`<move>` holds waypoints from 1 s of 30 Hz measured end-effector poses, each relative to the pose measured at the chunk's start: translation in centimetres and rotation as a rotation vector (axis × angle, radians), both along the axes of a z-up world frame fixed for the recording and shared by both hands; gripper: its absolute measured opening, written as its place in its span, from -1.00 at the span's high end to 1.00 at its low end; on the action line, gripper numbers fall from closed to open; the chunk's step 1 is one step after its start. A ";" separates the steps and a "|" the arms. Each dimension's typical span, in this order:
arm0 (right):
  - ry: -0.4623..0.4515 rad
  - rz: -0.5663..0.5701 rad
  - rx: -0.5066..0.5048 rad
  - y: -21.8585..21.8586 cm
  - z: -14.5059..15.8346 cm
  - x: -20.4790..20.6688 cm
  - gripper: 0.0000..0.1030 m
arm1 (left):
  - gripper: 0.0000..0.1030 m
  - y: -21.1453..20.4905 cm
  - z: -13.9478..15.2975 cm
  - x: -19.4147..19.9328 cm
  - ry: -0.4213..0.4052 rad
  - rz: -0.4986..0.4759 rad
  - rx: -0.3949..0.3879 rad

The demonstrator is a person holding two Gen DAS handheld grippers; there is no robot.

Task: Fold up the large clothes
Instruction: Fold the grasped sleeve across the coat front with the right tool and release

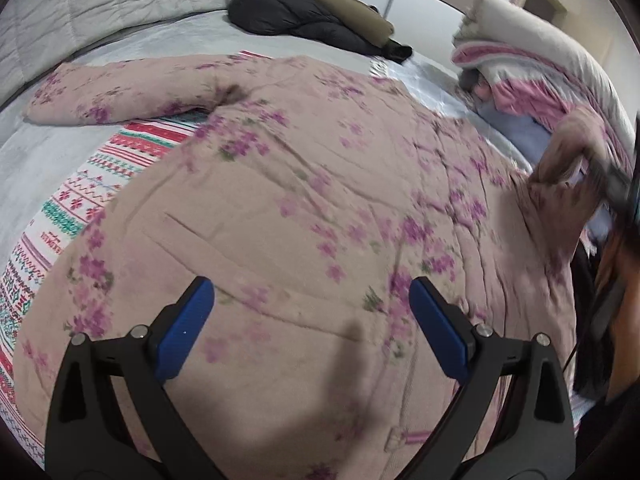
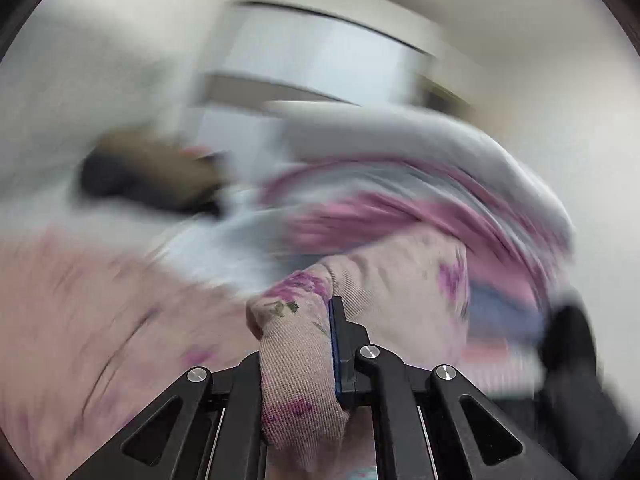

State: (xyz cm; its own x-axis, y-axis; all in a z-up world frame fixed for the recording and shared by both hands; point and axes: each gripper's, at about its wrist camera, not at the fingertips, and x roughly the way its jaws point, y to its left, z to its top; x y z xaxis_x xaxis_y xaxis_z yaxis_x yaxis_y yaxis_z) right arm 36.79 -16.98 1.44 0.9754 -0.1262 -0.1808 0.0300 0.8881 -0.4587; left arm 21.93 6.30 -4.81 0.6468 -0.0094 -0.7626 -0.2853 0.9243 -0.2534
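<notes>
The left gripper [image 1: 312,320] hangs with its blue pads spread wide over the pink floral padded coat [image 1: 304,184], nothing between them. The coat lies flat ahead of and beneath it on the bed [image 1: 36,152] (one sleeve stretched out far ahead to the left), over a striped patterned blanket [image 1: 80,184]. The right gripper [image 2: 320,344] is pressed together, pinching a bunched fold of the coat [image 2: 296,360]. Beyond the coat lies a dark puffer jacket [image 1: 304,20].
</notes>
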 end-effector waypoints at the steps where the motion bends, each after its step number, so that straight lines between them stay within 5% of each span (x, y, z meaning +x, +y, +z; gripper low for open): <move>1: 0.046 0.073 -0.144 3.3 -2.9 -1.0 0.84 | -0.90 0.6 0.1 0.0 -0.005 0.018 -0.014; 2: 0.109 0.102 -0.235 5.3 -5.6 -1.4 0.83 | -0.90 1.3 0.1 0.0 -0.009 0.039 -0.032; 5: 0.332 0.094 -0.305 6.0 -11.4 -0.4 0.83 | -0.90 3.0 0.0 -0.2 -0.011 0.088 -0.088; 9: 0.383 0.019 -0.151 2.1 -11.5 0.4 0.82 | -0.90 4.0 0.1 -0.4 -0.024 0.114 -0.130; 12: 0.373 -0.051 0.202 -3.5 -7.1 0.4 0.80 | -0.90 4.0 0.2 -0.3 -0.029 0.109 -0.132; 14: 0.352 -0.075 0.588 -9.9 -4.4 -0.3 0.77 | -0.90 3.8 0.2 -0.3 -0.025 0.099 -0.132; 17: 0.401 -0.149 0.982 -18.1 -5.3 0.0 0.76 | -0.90 3.5 0.1 -0.2 -0.020 0.083 -0.137; 19: 0.424 -0.245 0.920 -19.6 -6.2 0.3 0.70 | -0.90 3.4 0.1 -0.2 -0.019 0.076 -0.139; 25: 0.453 -0.288 0.433 -15.3 -5.1 0.7 0.56 | -0.90 3.2 0.0 -0.1 -0.011 0.066 -0.140; 28: 0.382 -0.328 0.310 -14.2 -2.9 2.3 0.21 | -0.90 3.0 -0.1 0.1 -0.006 0.061 -0.147; 30: 0.371 -0.310 0.233 -12.6 -1.5 3.8 -0.32 | -0.90 2.9 -0.2 0.2 -0.004 0.056 -0.139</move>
